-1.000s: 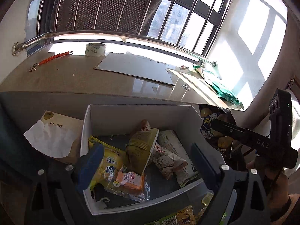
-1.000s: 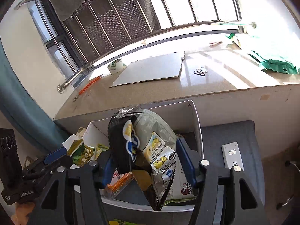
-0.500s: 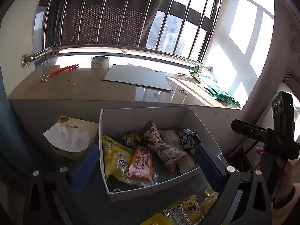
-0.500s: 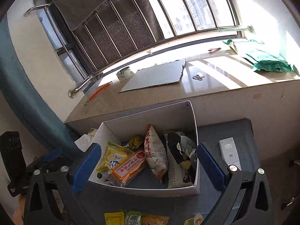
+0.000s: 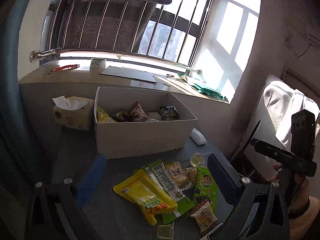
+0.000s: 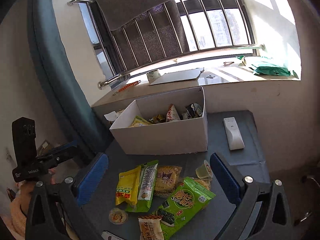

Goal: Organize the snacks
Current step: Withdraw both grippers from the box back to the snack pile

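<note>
on the grey worktop [image 6: 248, 160], loose snack packets [image 6: 166, 188] lay just before the white box [image 6: 166, 138] holding more snacks. left gripper [image 5: 156, 178] and right gripper [image 6: 159, 176] both hovered above them, spread wide and empty.

box [image 6: 166, 138] open-topped | snack pile [image 6: 160, 190] uncovered | remote [image 6: 233, 133] beside box

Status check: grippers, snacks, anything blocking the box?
Left gripper and right gripper open, empty, above the loose snack pile. White box part-filled. Approach unobstructed; remote sits right of the box.
</note>
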A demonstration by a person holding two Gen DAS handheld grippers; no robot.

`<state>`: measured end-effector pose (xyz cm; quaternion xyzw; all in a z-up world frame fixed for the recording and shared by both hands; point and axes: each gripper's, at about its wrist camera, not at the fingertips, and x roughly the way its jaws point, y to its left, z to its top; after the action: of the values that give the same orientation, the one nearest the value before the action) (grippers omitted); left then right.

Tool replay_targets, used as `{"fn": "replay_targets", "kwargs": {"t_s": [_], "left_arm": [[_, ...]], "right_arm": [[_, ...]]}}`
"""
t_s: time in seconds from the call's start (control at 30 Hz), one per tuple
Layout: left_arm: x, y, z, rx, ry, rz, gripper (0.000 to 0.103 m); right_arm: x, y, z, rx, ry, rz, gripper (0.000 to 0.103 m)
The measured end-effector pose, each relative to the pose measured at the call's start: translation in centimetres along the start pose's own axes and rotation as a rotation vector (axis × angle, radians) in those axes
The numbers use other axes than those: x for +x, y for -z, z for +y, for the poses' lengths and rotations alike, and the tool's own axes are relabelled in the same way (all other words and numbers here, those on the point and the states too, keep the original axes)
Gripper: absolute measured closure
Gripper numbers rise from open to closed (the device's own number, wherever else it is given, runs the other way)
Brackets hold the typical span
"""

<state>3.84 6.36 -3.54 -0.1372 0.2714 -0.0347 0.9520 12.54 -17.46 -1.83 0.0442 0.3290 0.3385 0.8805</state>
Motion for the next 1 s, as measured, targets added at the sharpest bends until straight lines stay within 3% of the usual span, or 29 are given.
{"fn": "replay_targets", "kwargs": {"t_s": [0.17, 0.33, 0.83, 1.0], "left_arm": [[-1.6, 4.2, -1.4, -0.036, 0.004, -0.015, 0.000], [-1.9, 6.2, -2.0, -0.016, -0.034, -0.005, 0.000], [-2.1, 7.5, -0.5, -0.062, -0.056, 0.014, 0.000], [-2.0, 8.0, -0.1, -0.066, -0.051, 0.028, 0.000]], "right_arm": [[-1.0, 5.2, -1.8, 0.152, 0.121, 0.018, 0.000], [-0.3, 8.2, -1.5, 0.125, 0.198, 0.088, 0.000], [3.7, 9.0, 0.2, 0.075, 0.223, 0.199, 0.000], [6.6, 9.3, -1.0, 0.156, 0.247, 0.261, 0.000]]}}
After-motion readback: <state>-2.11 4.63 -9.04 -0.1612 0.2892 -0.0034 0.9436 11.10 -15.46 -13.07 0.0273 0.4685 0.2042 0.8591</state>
